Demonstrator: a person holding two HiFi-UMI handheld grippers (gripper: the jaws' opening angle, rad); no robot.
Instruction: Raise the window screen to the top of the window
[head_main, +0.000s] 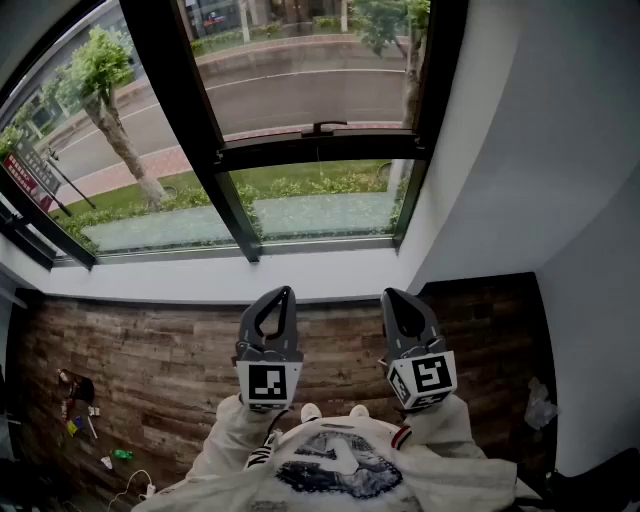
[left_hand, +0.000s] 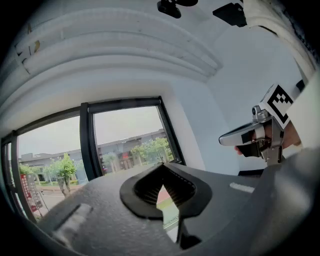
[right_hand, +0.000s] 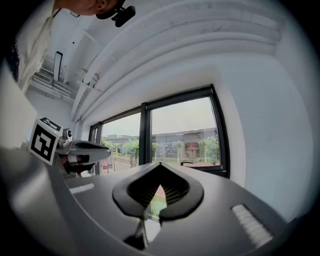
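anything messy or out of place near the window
Small bits of clutter lie scattered on the floor at the left, beside a white cable, and a crumpled bag sits at the right. The window looks intact.

No lettering can be read. The red sign (head_main: 24, 180) outside, at the frame's left edge, bears writing too small to make out.

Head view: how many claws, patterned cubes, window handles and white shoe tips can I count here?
Claws: 2 (left claw, right claw), both shut and empty
Patterned cubes: 2 (left cube, right cube)
Window handles: 1 (window handle)
White shoe tips: 2 (left shoe tip, right shoe tip)
Total: 7
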